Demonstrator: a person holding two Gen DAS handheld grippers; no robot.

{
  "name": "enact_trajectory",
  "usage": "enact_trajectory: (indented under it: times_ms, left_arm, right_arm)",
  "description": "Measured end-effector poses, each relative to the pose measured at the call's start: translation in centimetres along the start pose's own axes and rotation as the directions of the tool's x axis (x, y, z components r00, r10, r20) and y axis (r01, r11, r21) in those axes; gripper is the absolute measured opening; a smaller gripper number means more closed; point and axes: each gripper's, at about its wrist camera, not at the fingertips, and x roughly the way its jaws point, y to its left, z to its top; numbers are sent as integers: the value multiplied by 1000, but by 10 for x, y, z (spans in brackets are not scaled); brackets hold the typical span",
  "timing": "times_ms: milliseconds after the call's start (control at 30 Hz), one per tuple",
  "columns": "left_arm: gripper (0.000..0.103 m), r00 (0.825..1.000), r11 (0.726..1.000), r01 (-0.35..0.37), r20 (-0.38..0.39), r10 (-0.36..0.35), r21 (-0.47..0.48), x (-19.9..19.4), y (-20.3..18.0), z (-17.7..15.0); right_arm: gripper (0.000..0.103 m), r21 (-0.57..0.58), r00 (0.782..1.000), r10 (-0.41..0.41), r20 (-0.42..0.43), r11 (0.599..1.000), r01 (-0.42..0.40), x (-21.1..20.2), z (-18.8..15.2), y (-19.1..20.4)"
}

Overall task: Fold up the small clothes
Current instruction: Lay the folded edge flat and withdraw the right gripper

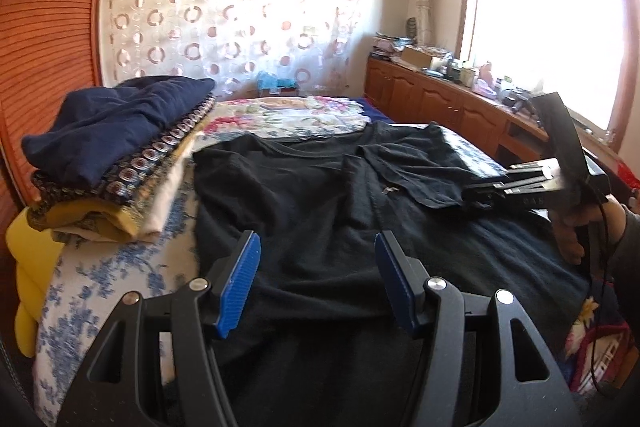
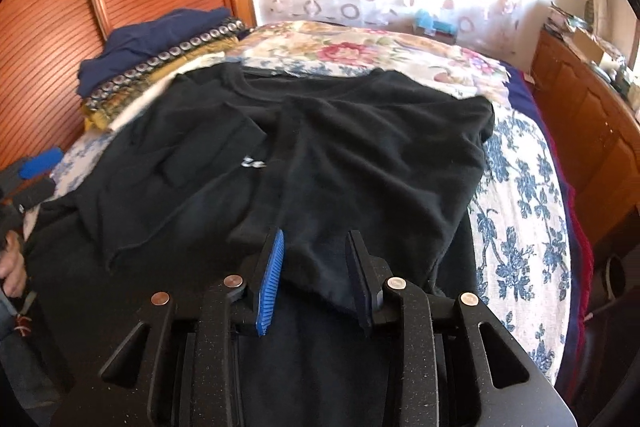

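The bed (image 2: 520, 227), under a blue-flowered cover, is carrying a black garment (image 2: 360, 147) that is lying spread across its middle, one side panel already turned inward. A stack of folded clothes (image 1: 112, 155) is sitting at the bed's far left corner, against the wooden headboard (image 1: 44, 27). The garment is likely handling as light, limp knit that is sagging and creasing freely; its hem corners and sleeve edges are offering the best holds. The right claw (image 2: 316, 279) is standing partly open around the near hem, pads not pressing. The left claw (image 1: 316, 283) is hovering open, holding nothing.
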Motion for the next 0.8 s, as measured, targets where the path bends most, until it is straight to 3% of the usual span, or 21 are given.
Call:
enact_trajectory:
  times_ms: [233, 300, 367, 467, 633, 800]
  left_arm:
    - [60, 999, 998, -40, -26, 41, 42, 18, 25, 24]
    - [60, 997, 997, -47, -52, 50, 57, 30, 35, 32]
    - [60, 995, 997, -56, -74, 60, 58, 41, 46, 39]
    - [60, 992, 997, -61, -106, 65, 46, 56, 59, 47]
    - [60, 987, 998, -49, -154, 53, 27, 82, 68, 60]
    - [60, 977, 998, -67, -202, 68, 13, 110, 70, 65]
  right_arm:
    - [32, -48, 999, -3, -46, 999, 1, 12, -13, 5]
    - [39, -38, 999, 1, -42, 999, -2, 10, -13, 2]
    - [62, -27, 1000, -20, -24, 999, 20, 8, -10, -4]
    - [71, -4, 999, -32, 14, 999, 32, 3, 0, -15]
    - [74, 8, 992, -125, 26, 992, 125, 8, 21, -42]
    - [74, 36, 984, -179, -17, 983, 180, 29, 35, -76]
